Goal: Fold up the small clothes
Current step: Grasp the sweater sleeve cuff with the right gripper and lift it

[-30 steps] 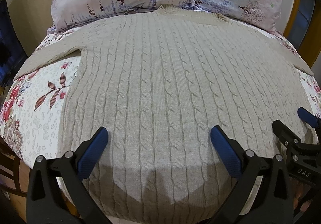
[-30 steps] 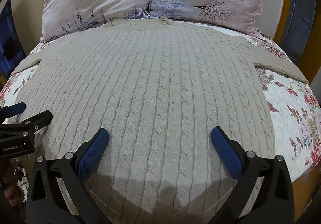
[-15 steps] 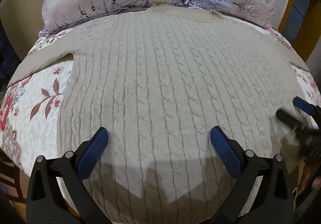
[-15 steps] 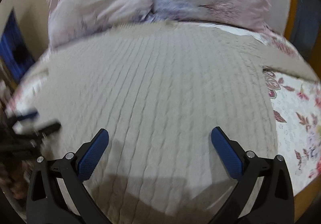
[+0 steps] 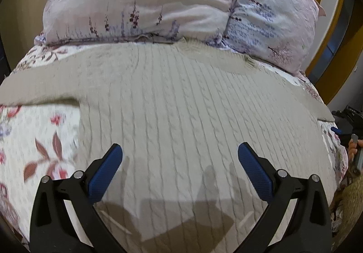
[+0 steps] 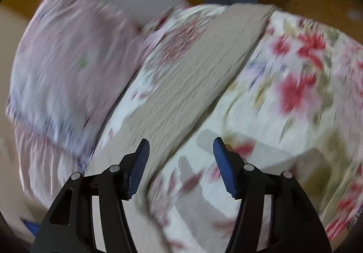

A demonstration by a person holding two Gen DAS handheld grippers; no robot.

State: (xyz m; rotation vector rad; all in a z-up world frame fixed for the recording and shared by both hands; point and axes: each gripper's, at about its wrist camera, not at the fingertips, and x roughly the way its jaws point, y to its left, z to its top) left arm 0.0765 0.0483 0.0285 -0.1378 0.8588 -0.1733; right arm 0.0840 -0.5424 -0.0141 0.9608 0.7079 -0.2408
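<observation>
Sweater [image 5: 192, 105]: beige cable-knit, spread flat on floral bedspread [image 5: 40, 139], collar at pillows [image 5: 158, 3]. Likely soft, thick, stretchy, non-slip; best taken at sleeve [image 6: 204, 67] cuff or hem corner. Left gripper [image 5: 180, 157]: fingers wide apart, nothing between. Right gripper [image 6: 181, 157]: jaws closing above sleeve edge, nothing pinched yet.

Bed w/ white floral quilt [image 5: 34, 139], red & pink blooms. Two pale lilac-print pillows [image 5: 140, 1] at head, side by side. Yellow wood frame [image 5: 335, 53] behind.
</observation>
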